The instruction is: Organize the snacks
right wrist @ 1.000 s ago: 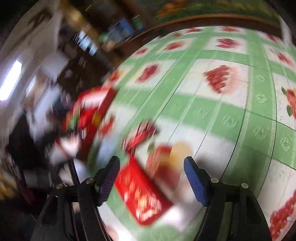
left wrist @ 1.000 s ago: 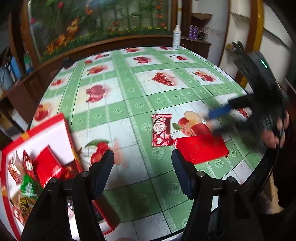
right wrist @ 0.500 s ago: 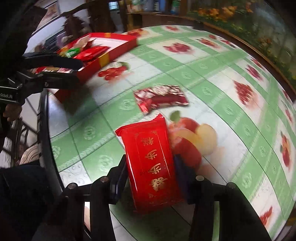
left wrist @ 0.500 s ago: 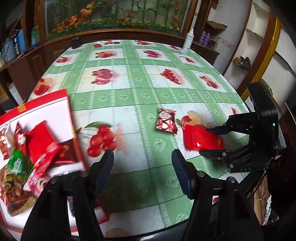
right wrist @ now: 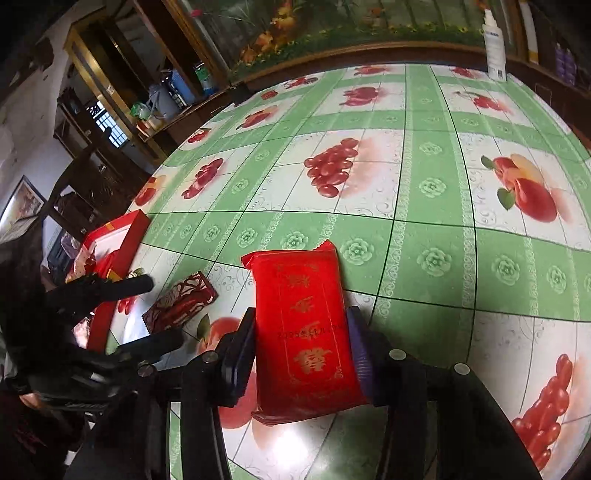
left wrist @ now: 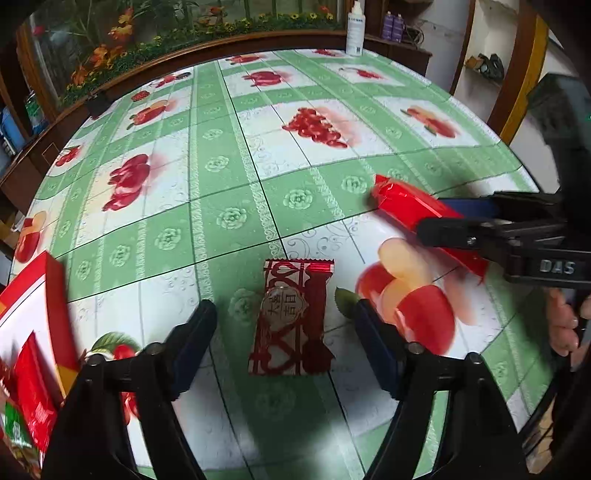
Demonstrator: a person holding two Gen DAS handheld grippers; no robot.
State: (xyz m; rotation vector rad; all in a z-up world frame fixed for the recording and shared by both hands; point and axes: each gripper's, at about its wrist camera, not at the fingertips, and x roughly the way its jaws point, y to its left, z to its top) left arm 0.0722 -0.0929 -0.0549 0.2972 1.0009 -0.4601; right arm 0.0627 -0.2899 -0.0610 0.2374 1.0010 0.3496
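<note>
Two hand-held grippers in play: the left hand-held gripper (left wrist: pixel 284 325) and the right hand-held gripper (right wrist: pixel 301 347). One red box (right wrist: pixel 127 240) sits at the left edge of the surface (left wrist: pixel 236 177). Two snack packets out beyond the box, to its right: one bright red packet (right wrist: pixel 306 328) and one dark red patterned packet (left wrist: pixel 291 317). Inside the box, several more packets, too cropped to count. One white spray bottle (left wrist: pixel 355 27) far across from the box.

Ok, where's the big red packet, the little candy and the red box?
big red packet (right wrist: pixel 303 325), right wrist view, middle of its front.
little candy (left wrist: pixel 291 317), left wrist view, centre of wrapper.
red box (left wrist: pixel 55 295), left wrist view, its side wall.
</note>
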